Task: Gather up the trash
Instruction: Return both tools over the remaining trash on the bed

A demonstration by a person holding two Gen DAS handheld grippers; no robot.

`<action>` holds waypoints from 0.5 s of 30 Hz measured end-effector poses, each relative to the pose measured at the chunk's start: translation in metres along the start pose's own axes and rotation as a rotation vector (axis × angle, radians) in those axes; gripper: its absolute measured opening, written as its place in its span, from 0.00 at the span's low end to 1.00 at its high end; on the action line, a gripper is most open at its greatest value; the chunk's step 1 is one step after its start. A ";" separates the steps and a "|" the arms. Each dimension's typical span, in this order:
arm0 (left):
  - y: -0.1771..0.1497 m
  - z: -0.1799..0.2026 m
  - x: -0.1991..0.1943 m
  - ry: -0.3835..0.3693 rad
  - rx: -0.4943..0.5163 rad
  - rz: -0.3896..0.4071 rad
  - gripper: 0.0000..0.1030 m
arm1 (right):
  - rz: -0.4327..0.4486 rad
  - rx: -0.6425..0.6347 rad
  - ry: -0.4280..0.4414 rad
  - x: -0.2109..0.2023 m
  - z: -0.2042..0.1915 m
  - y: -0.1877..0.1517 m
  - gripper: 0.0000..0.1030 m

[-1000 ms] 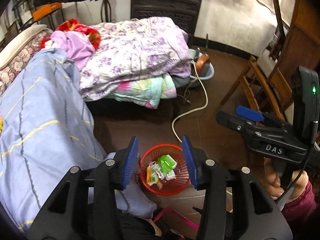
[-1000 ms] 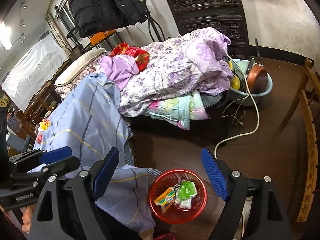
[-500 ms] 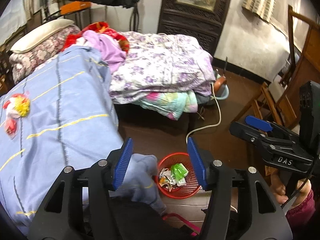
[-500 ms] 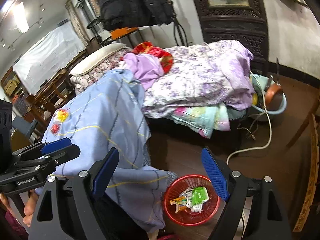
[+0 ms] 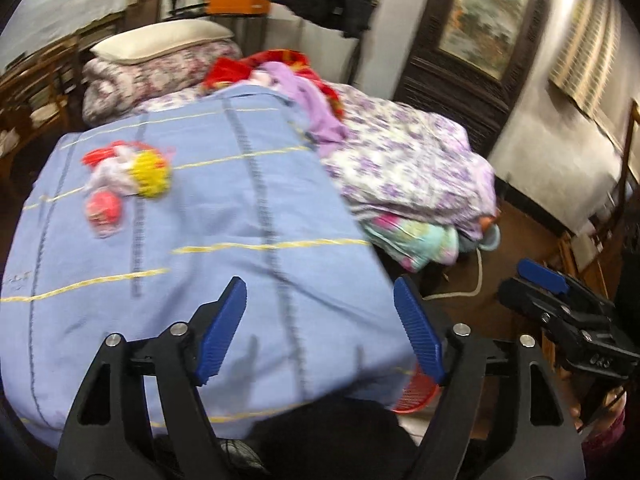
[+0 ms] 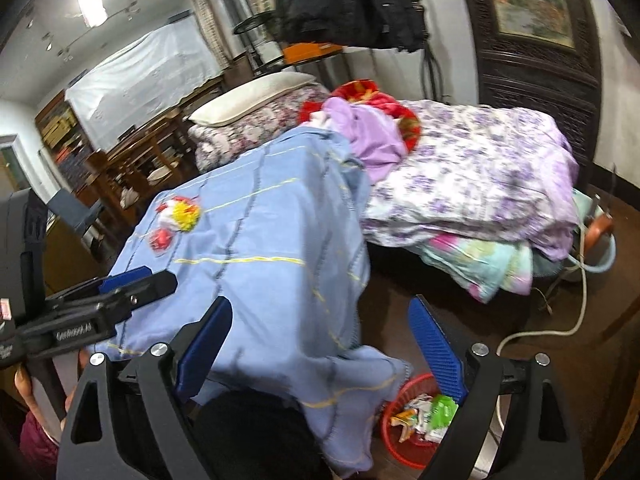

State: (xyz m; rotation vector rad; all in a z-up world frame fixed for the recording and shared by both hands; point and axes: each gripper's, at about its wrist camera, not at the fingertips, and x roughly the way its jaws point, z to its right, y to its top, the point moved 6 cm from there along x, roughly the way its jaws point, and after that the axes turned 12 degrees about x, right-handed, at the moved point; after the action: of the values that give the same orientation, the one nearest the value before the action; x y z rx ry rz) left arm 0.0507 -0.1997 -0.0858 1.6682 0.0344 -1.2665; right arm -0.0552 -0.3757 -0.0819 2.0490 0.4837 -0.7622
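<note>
With nothing between its blue pads, the left gripper (image 5: pixel 320 328) has just been spreading its jaws wide over the blue cloth (image 5: pixel 224 216); the right gripper (image 6: pixel 320 356) likewise gapes empty. Remaining wrappers (image 5: pixel 124 176) lie farther across the cloth, while the red basket (image 6: pixel 404 432) sits on the floor below for drops.

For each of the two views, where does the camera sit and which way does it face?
Left wrist: on the left gripper, angled down over the blue bedspread; open jaws and the right gripper show.
Right wrist: on the right gripper, angled down toward bedspread and red basket; open jaws, the left gripper and a hand show.
Shared: bedspread, wrappers, floral quilt, basket.
</note>
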 end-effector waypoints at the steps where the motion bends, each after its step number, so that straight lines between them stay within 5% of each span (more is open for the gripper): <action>1: -0.001 -0.013 -0.002 0.016 -0.017 -0.001 0.72 | -0.006 -0.007 0.006 0.004 -0.007 0.000 0.86; 15: -0.005 -0.163 0.004 0.196 -0.168 -0.031 0.72 | -0.074 -0.088 0.099 0.063 -0.098 0.013 0.86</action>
State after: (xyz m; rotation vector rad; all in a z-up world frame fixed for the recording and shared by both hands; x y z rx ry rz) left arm 0.1651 -0.0850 -0.0997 1.6444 0.2784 -1.0880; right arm 0.0315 -0.2970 -0.0743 2.0029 0.6414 -0.6734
